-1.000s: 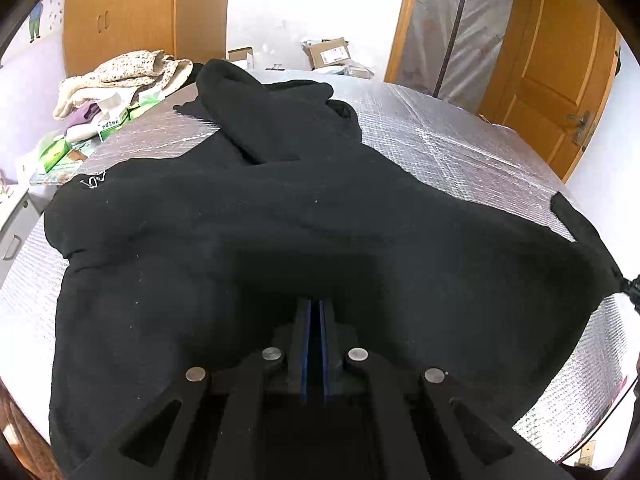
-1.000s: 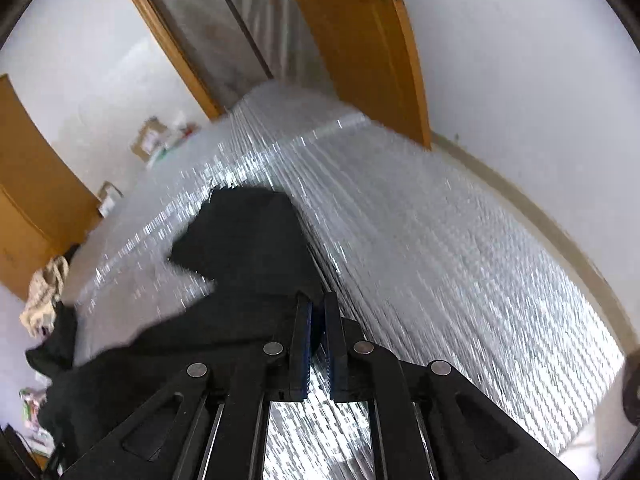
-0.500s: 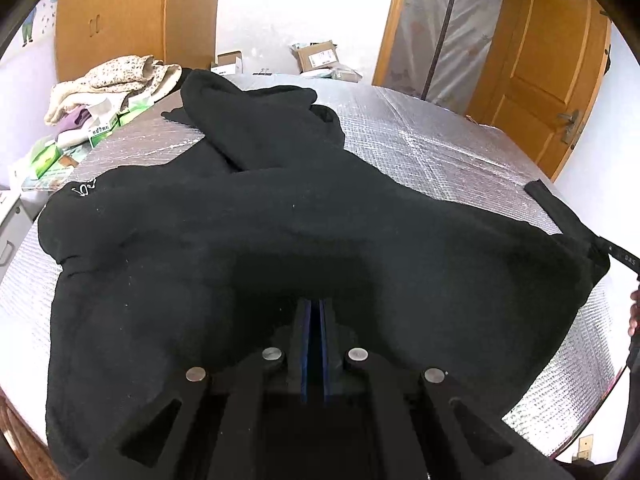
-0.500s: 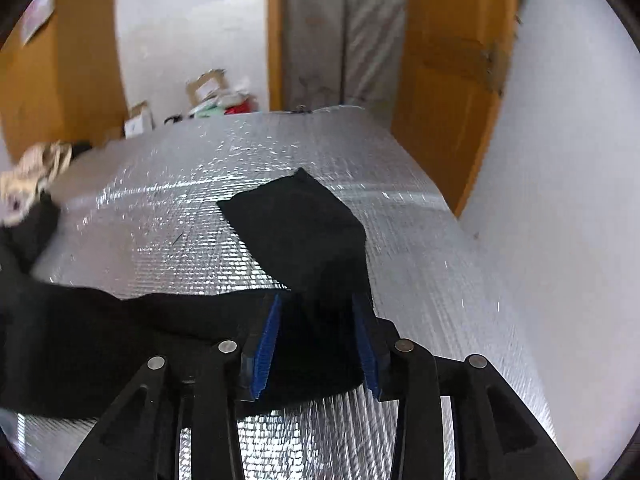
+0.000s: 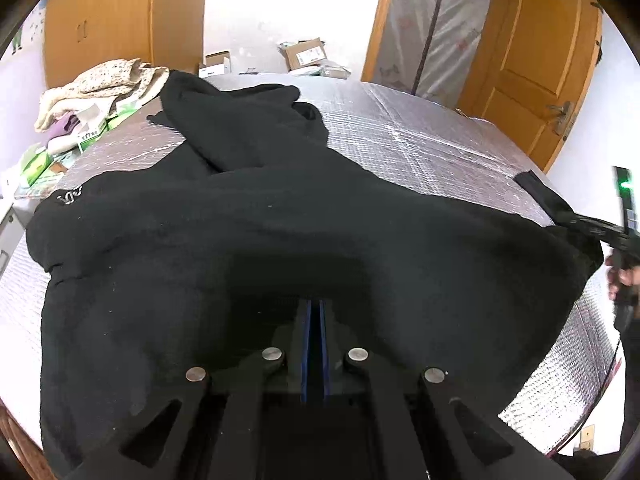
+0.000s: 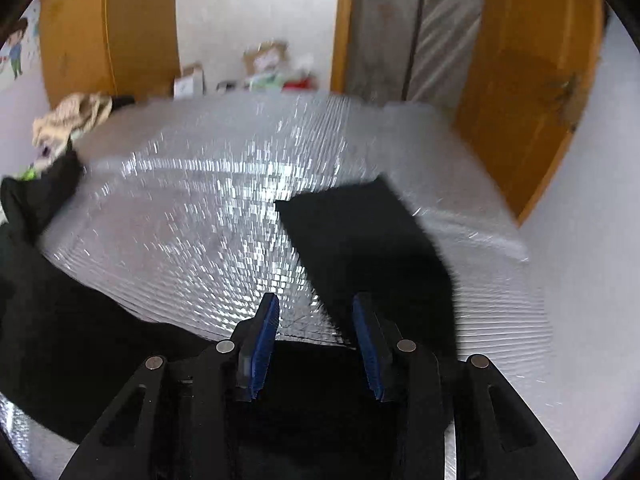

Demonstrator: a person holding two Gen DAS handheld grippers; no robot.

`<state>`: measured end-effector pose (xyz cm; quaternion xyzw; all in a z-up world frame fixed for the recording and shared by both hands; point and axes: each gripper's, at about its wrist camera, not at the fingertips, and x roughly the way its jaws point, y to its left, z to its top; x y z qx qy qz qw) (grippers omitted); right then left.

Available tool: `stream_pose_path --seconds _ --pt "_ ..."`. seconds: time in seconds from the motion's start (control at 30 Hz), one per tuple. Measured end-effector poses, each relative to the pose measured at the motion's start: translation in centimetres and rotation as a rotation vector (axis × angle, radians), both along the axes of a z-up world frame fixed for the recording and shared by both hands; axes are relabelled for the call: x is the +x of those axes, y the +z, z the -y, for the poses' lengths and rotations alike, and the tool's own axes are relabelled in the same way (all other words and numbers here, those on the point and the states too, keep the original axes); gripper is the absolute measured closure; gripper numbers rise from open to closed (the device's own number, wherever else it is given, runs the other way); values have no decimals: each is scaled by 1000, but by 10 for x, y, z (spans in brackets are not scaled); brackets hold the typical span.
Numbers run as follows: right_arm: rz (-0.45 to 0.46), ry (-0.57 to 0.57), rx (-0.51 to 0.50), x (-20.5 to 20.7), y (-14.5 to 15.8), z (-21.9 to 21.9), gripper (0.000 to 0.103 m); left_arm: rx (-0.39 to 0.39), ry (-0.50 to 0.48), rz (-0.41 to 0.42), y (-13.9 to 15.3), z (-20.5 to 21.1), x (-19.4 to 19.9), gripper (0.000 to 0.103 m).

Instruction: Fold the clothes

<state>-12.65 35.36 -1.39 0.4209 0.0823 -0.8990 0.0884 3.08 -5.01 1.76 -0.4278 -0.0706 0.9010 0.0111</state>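
- Now the left gripper [image 5: 315, 312] is pinched tight on the black top [image 5: 240, 248].
- Beside it, the right gripper [image 6: 315, 320] gapes wide, with the sleeve [image 6: 360, 232] just ahead.

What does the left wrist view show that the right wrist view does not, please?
Only the left wrist view shows the left gripper shut on the black garment, most of that garment spread out, and a hand at the right edge. Only the right wrist view shows the right gripper open above the silver mat, with a black sleeve end ahead. Both show the garment, mat, cream cloth pile, cardboard boxes and wooden door.
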Motion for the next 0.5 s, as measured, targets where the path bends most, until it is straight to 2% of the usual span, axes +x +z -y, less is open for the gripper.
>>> stream_pose_path --seconds 0.1,0.13,0.17,0.2,0.23,0.33,0.5 --pt "39 -12 -39 -15 -12 -4 63 -7 -16 7 -1 -4 -1 100" --pt "45 -23 -58 -15 -10 -7 66 -9 -21 10 -1 -5 -1 100" --pt "49 -46 -68 -17 -9 -11 85 -11 -27 12 -2 -6 -2 100" --pt "48 -67 -61 -19 -9 -14 96 -13 -31 16 -3 -7 -2 100" --pt "49 -81 -67 -19 -8 -18 99 -14 -33 20 -4 -8 -4 100" --pt "25 -121 -137 -13 0 -34 100 -23 -38 22 -6 -10 -6 100" --pt "-117 -228 -282 19 38 -78 100 -28 -42 22 -6 -12 -8 100"
